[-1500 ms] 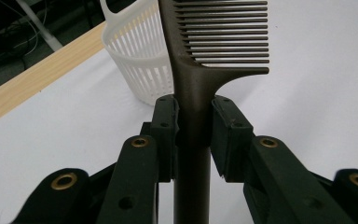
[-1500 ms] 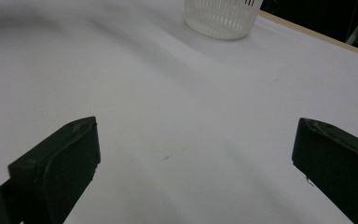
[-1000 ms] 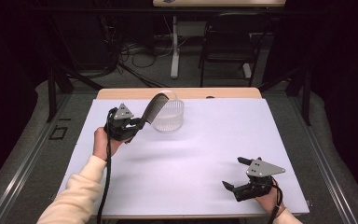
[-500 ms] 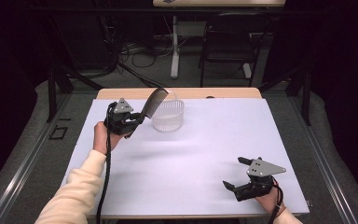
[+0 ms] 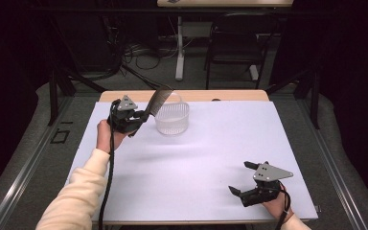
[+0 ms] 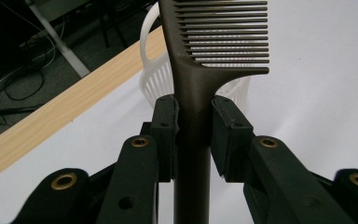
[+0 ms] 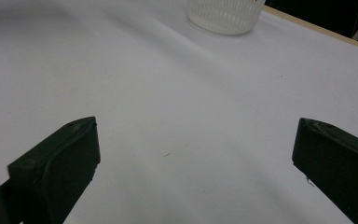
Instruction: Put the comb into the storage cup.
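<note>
My left gripper (image 5: 141,118) is shut on the handle of a dark comb (image 5: 158,101), held in the air just left of a white slatted basket (image 5: 172,118) at the back of the table. In the left gripper view the comb (image 6: 214,42) rises between the two pads (image 6: 165,126), its teeth pointing right, with the basket (image 6: 156,79) behind it. My right gripper (image 5: 243,178) rests near the table's front right, wide open and holding nothing. Its view shows both fingers (image 7: 58,161) spread over bare white cloth, the basket (image 7: 223,14) far off.
A white cloth (image 5: 196,158) covers the table, with a wooden edge (image 5: 230,96) showing along the back. Beyond the table stand a dark chair (image 5: 235,43), a table leg (image 5: 179,48) and loose cables on the floor.
My left gripper has carried the comb a little to the right and back, closer to the basket's rim. The right gripper has stayed put.
</note>
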Motion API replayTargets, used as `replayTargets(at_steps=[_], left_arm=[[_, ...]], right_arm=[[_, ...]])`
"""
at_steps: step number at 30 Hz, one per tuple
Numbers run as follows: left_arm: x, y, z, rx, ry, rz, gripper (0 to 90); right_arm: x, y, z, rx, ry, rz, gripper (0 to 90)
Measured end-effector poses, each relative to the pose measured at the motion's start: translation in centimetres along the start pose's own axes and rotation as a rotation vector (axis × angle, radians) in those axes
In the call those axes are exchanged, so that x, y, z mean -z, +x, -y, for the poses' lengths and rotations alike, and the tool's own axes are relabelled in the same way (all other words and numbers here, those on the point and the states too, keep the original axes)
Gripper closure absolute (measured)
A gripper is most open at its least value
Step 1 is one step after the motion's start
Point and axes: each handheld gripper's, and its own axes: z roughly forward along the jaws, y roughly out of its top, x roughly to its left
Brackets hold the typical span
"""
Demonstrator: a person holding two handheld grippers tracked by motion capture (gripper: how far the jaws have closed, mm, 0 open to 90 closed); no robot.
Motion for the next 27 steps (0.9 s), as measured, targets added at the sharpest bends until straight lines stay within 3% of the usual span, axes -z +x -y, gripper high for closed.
replayTargets(at_steps=[27], left_arm=[[-0.4,0.9,-2.5,-0.021,-0.016,-0.025,72.1]], right_arm=[[-0.1,0.0,0.1,-0.007,0.022,-0.012,0.3]])
